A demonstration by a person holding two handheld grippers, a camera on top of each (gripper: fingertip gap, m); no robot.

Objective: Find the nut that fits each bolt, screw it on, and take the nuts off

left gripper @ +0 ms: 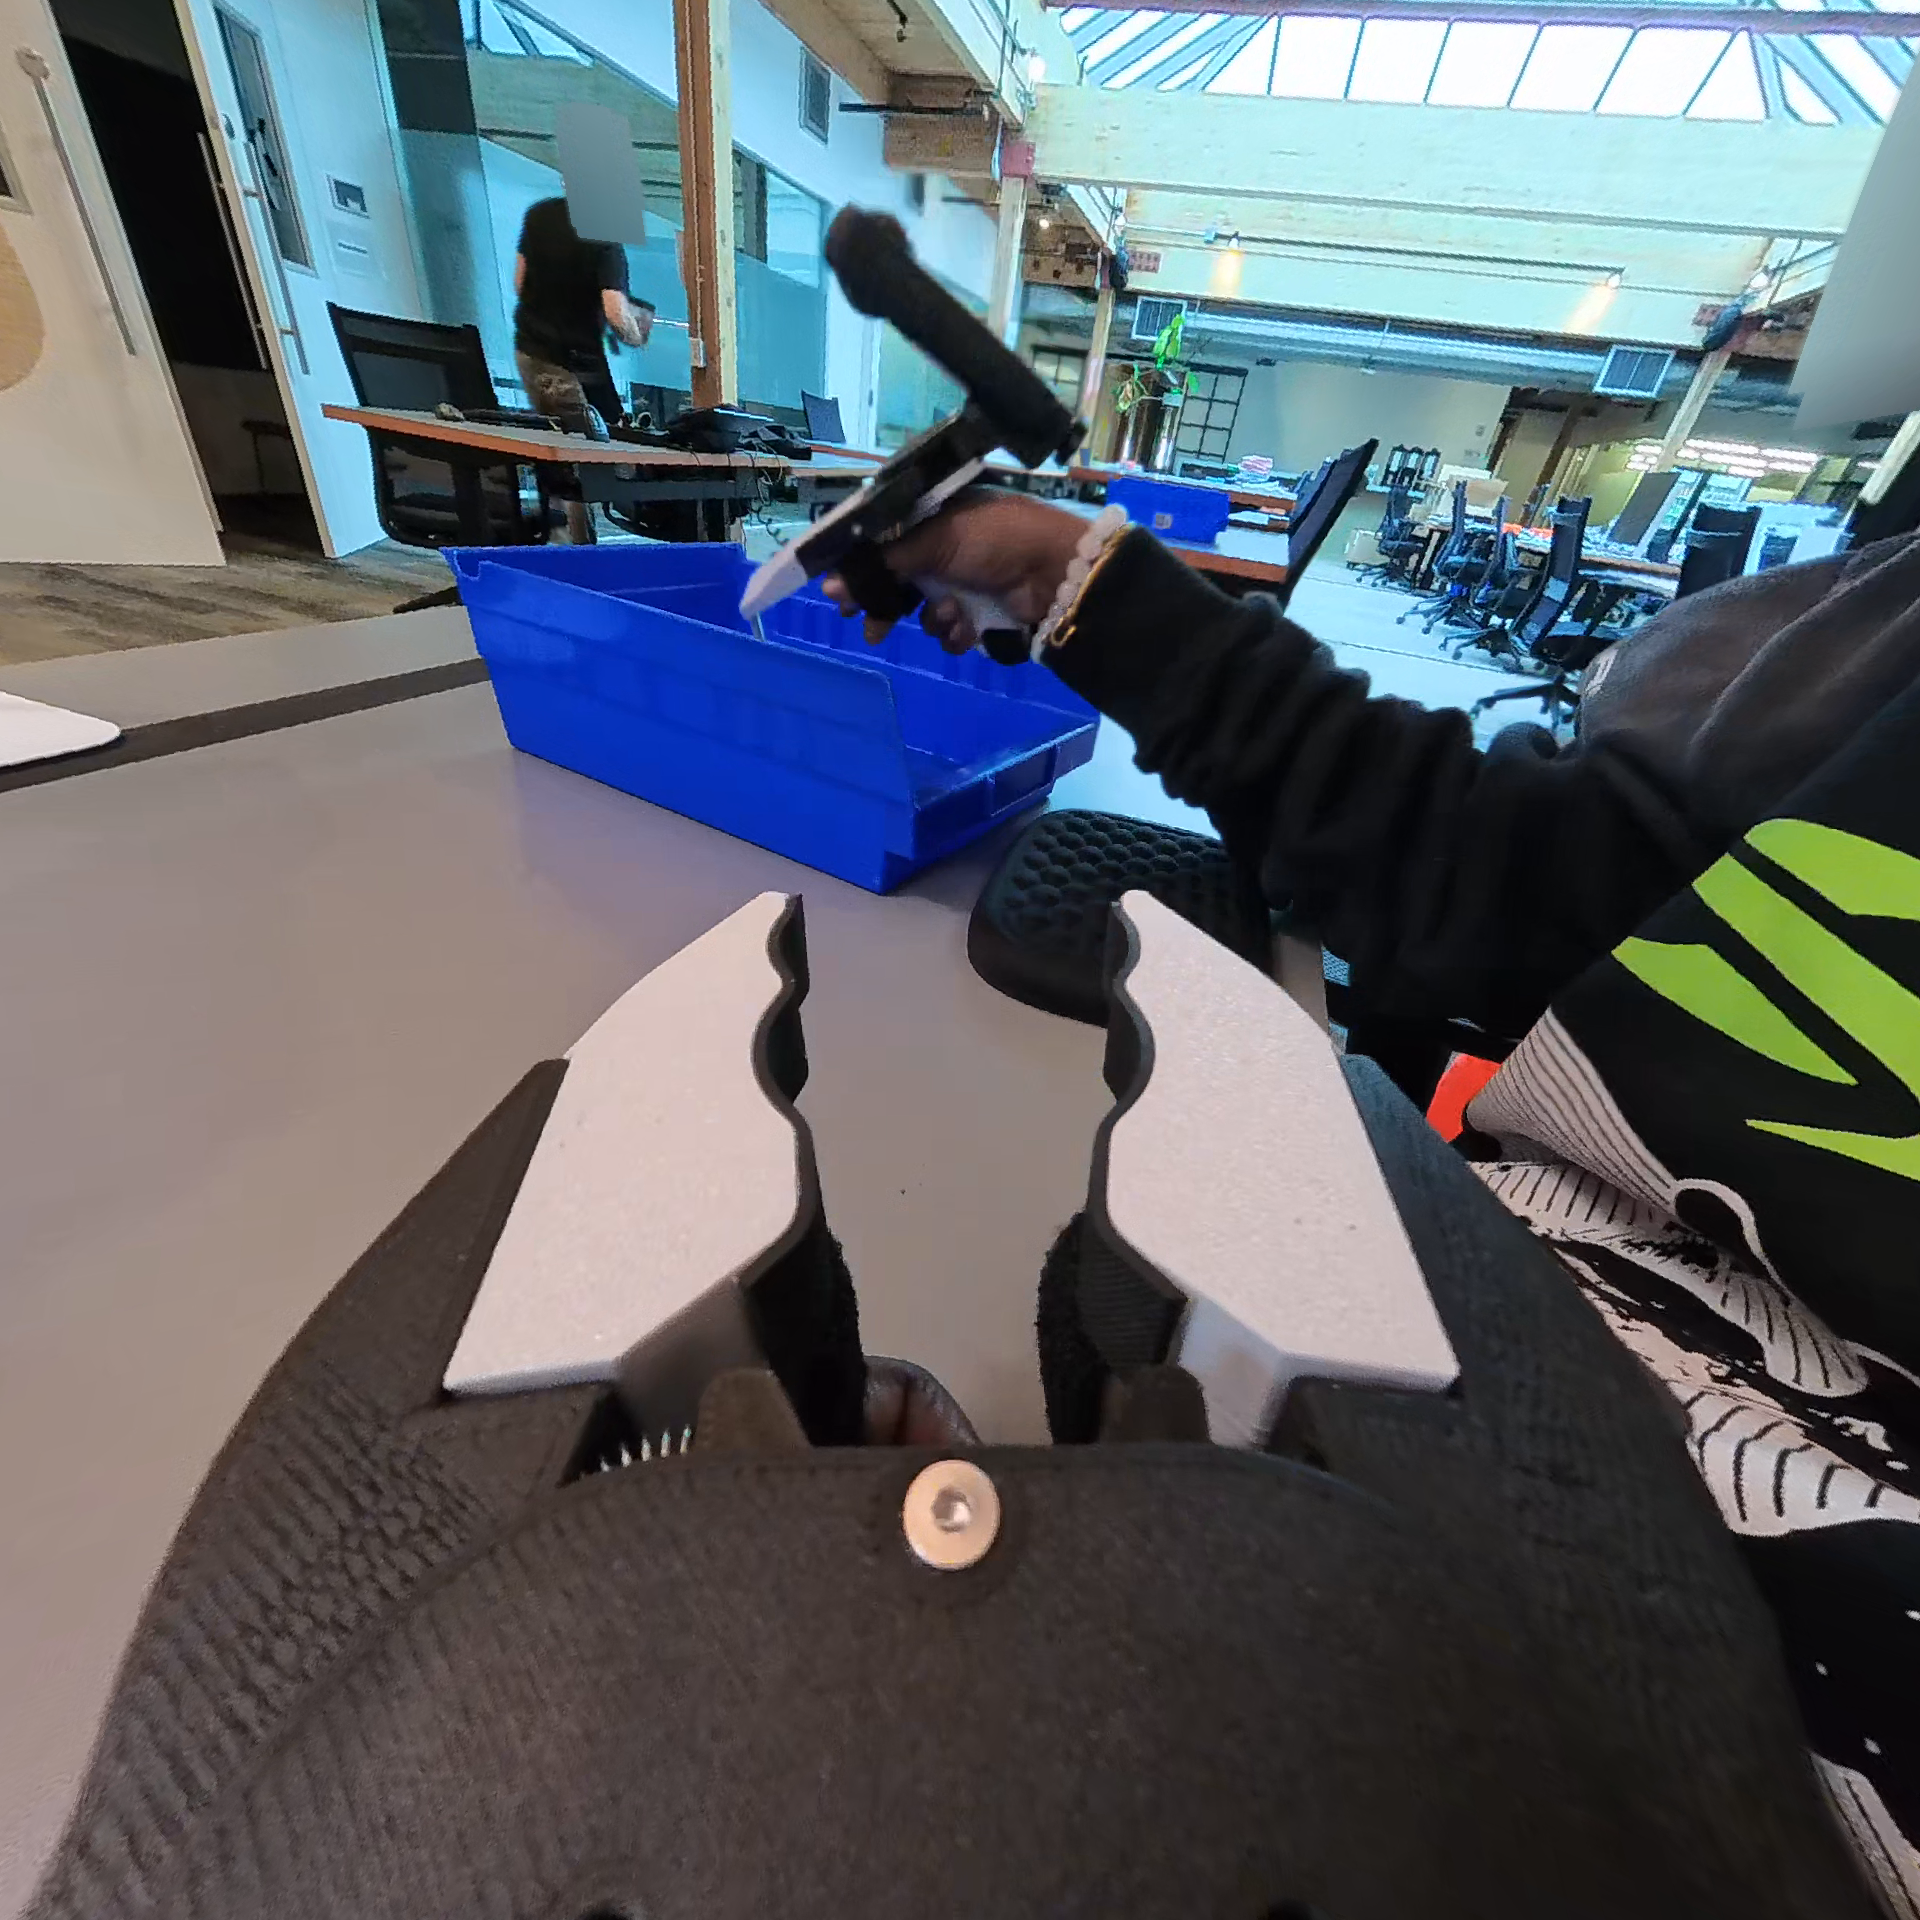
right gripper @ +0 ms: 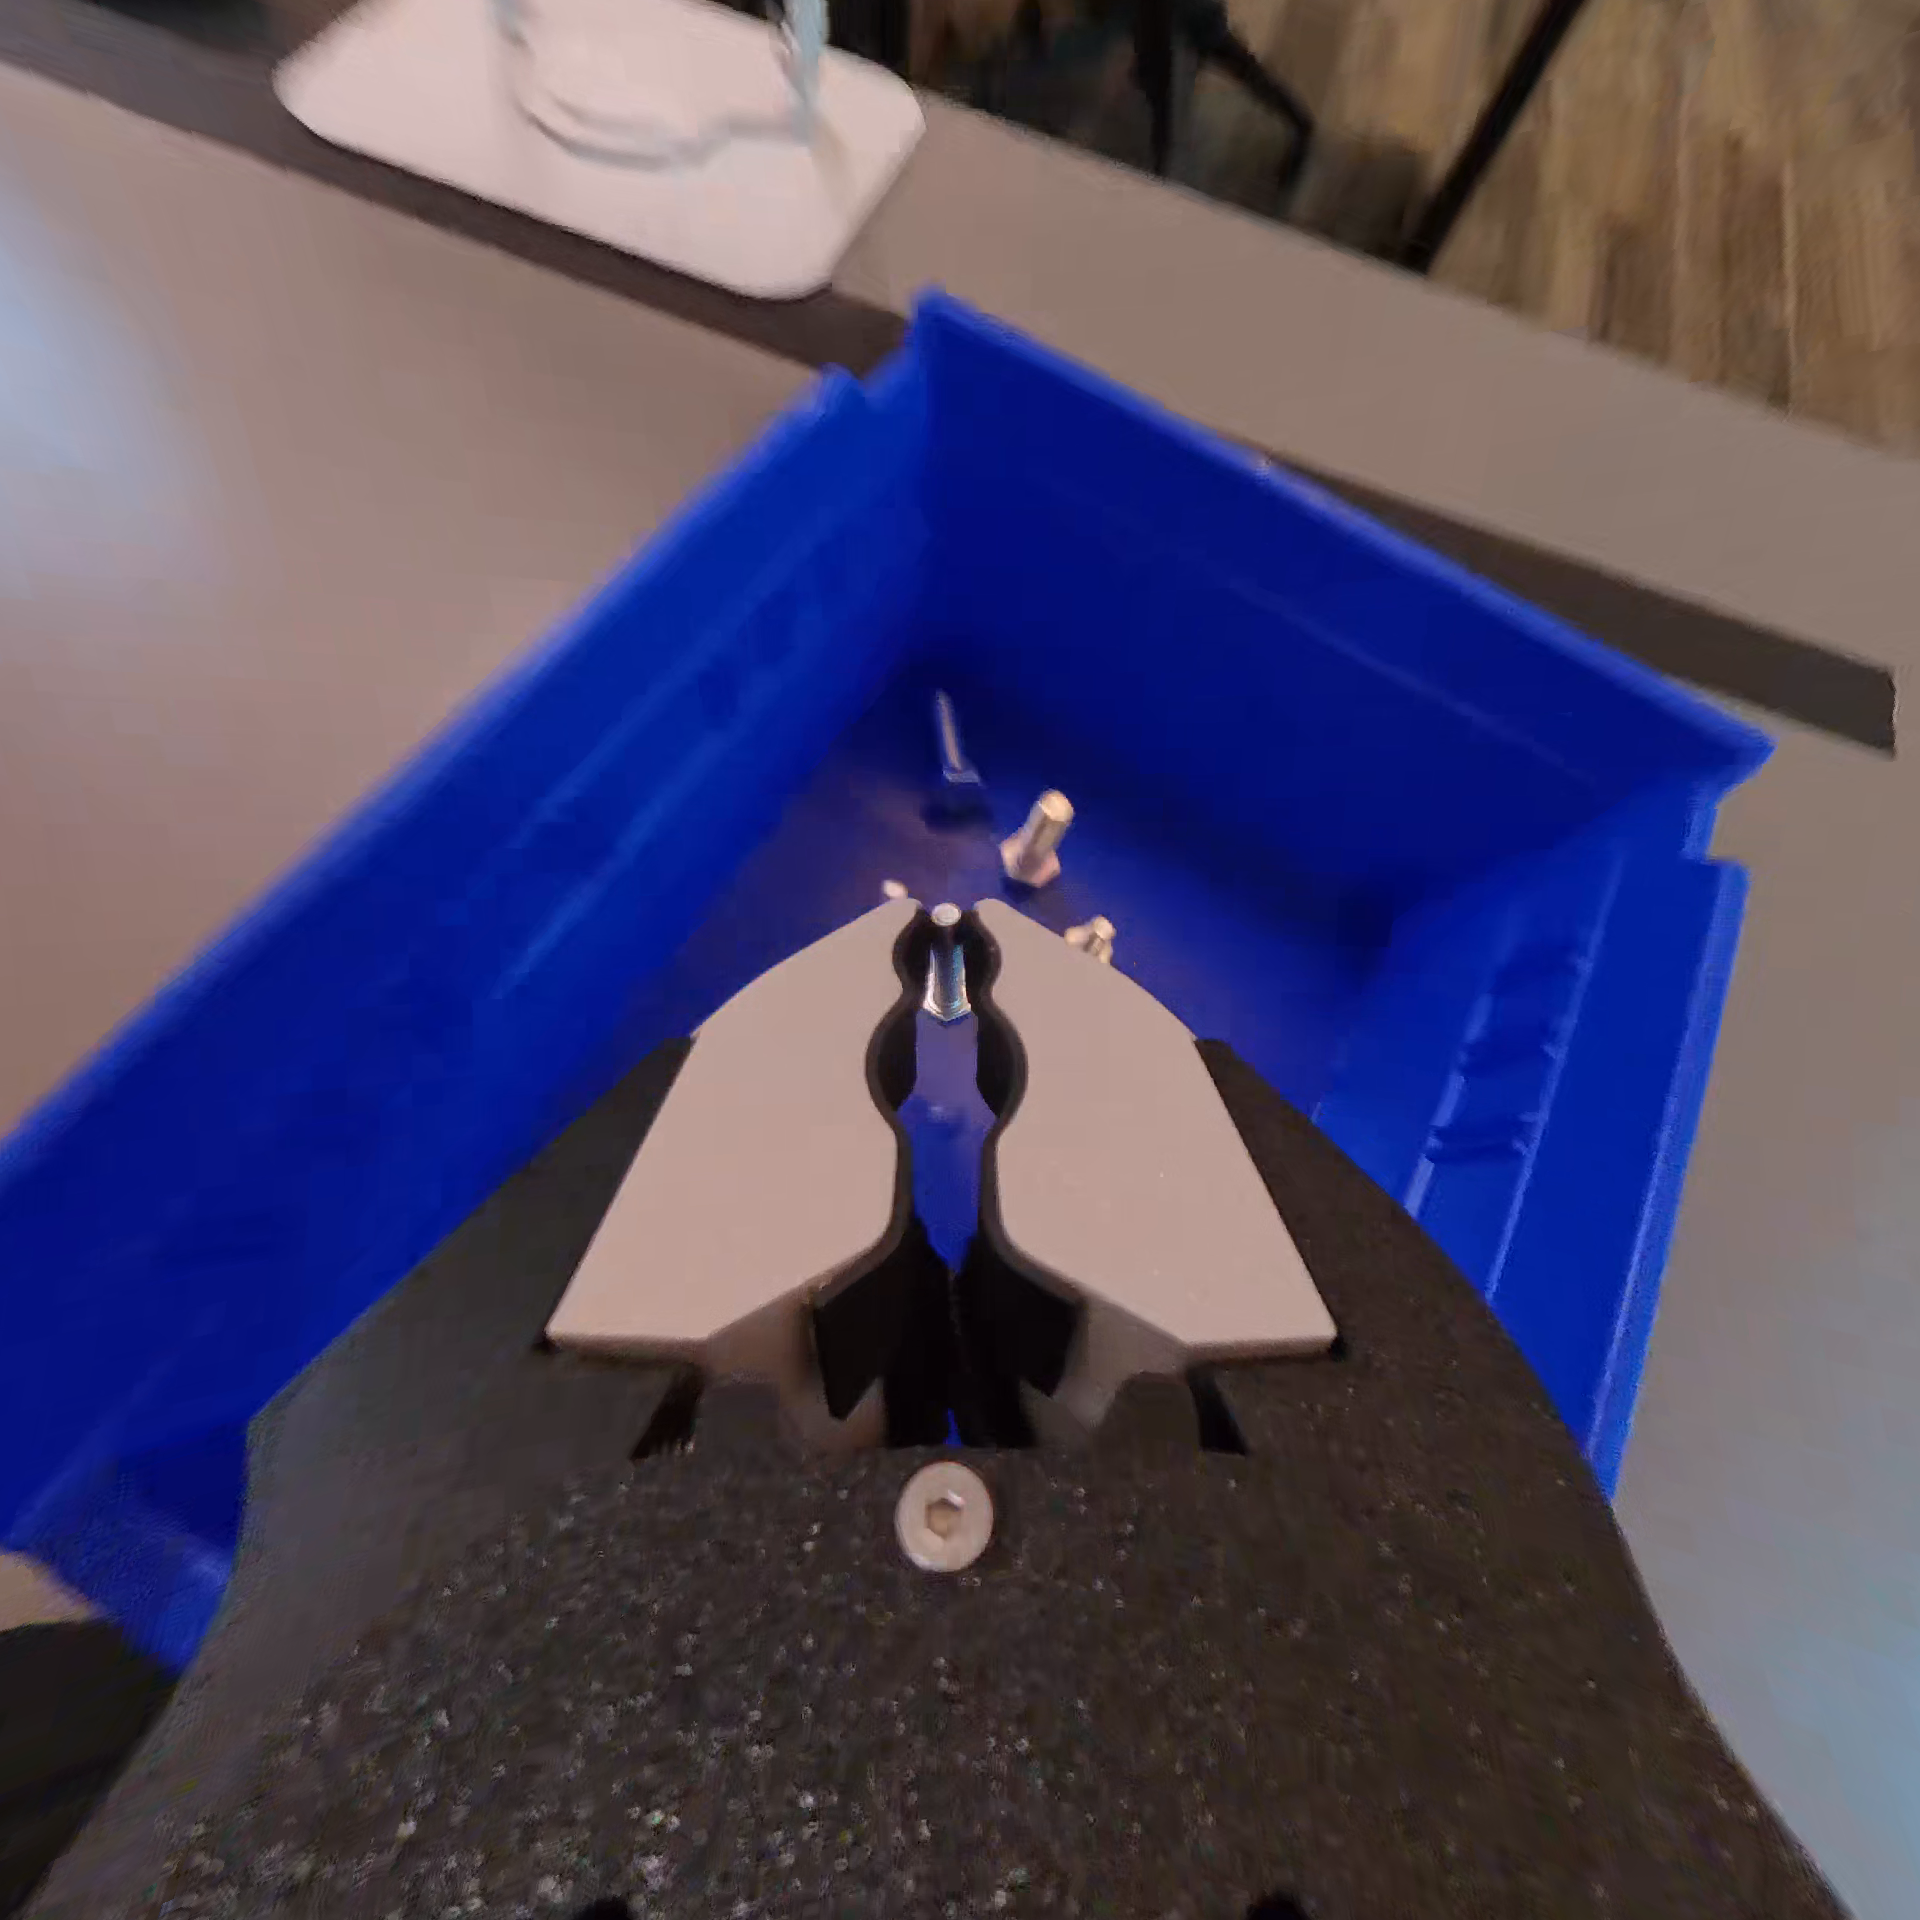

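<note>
Right gripper (right gripper: 943, 914): jaws nearly closed, pads pressed on the shank of a small silver bolt (right gripper: 943, 971) held at the tips, its head toward the gripper body. It hangs inside the blue bin (right gripper: 1299, 665) on the grey table (left gripper: 312, 987). On the bin floor lie loose fasteners: a stout bolt (right gripper: 1031, 847) at about one o'clock from the tips, a thin long one (right gripper: 951, 738) at twelve, another small one (right gripper: 1093, 932) at three. Left gripper (left gripper: 956, 914): jaws wide apart, nothing between them, over bare table, with the bin at eleven o'clock.
</note>
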